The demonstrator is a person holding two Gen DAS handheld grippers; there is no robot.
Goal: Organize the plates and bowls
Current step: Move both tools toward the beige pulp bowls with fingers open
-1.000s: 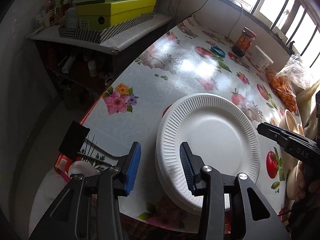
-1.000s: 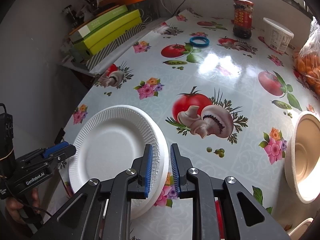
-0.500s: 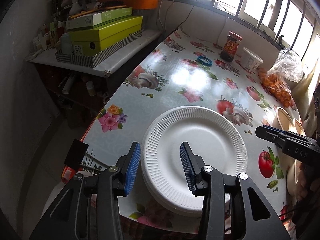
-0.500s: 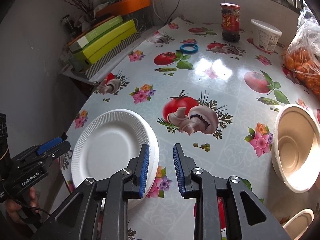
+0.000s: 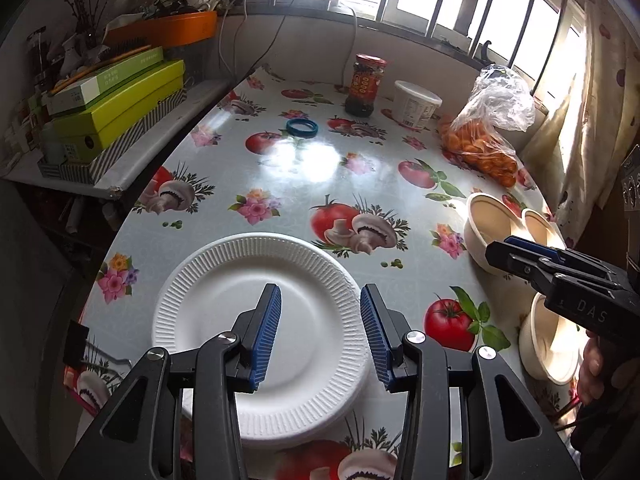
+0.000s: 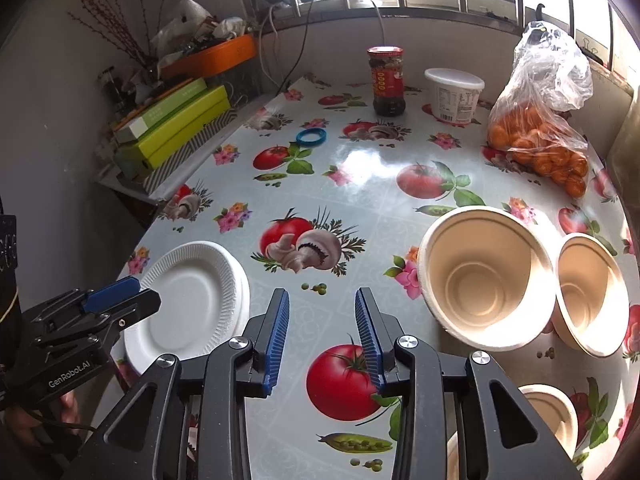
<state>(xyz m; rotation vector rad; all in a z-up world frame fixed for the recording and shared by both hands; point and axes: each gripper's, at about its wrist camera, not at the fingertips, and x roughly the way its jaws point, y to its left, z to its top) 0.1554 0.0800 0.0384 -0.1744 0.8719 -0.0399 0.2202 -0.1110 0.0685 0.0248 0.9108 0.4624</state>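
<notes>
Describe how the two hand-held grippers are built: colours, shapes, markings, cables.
Both are black angular frames with silver pivot screws and two fingers faced with ribbed blue pads. The left hand-held gripper reads "GenRobot.AI" on its side in the right wrist view; the right hand-held gripper shows "DAS" in the left wrist view. A thin black cable trails below the left one.

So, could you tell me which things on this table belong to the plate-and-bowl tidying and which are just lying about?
Part of the job:
- stack of white paper plates
- large beige bowl
- smaller beige bowl
- another bowl at the near edge

Just lying about:
- sauce jar
- white tub
- bag of oranges
- blue ring
- stacked boxes
</notes>
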